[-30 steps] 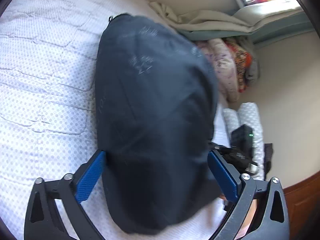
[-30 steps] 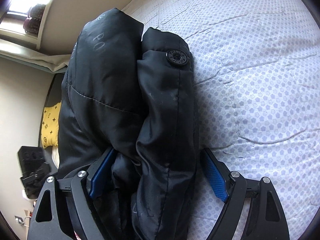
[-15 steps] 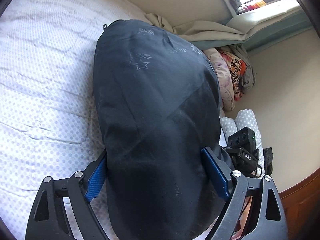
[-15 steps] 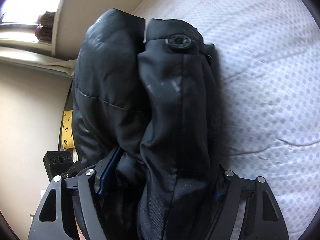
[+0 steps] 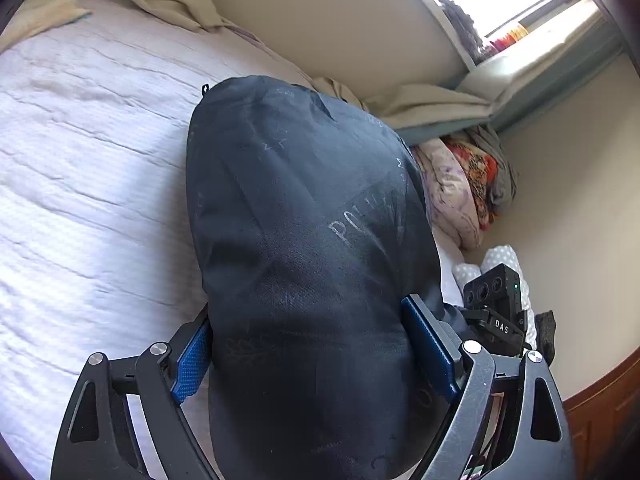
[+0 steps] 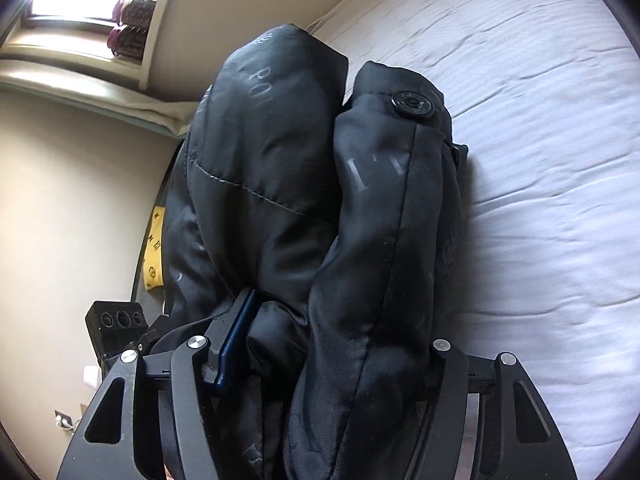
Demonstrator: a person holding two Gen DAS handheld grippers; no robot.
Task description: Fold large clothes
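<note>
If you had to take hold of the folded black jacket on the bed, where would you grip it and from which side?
Grip the jacket across its bundled near end, coming in level over the bed from the end nearest the cameras. The folded layers stack thickly there, so both hand-held grippers, left and right, can span them; the buttoned far end looks looser.

slightly glossy black padded jacket (image 6: 304, 208); matt, wrinkled quilted bedspread (image 5: 92, 184).

jacket (image 6: 320, 208) bundle lifted, right gripper (image 6: 320, 356) tightened
</note>
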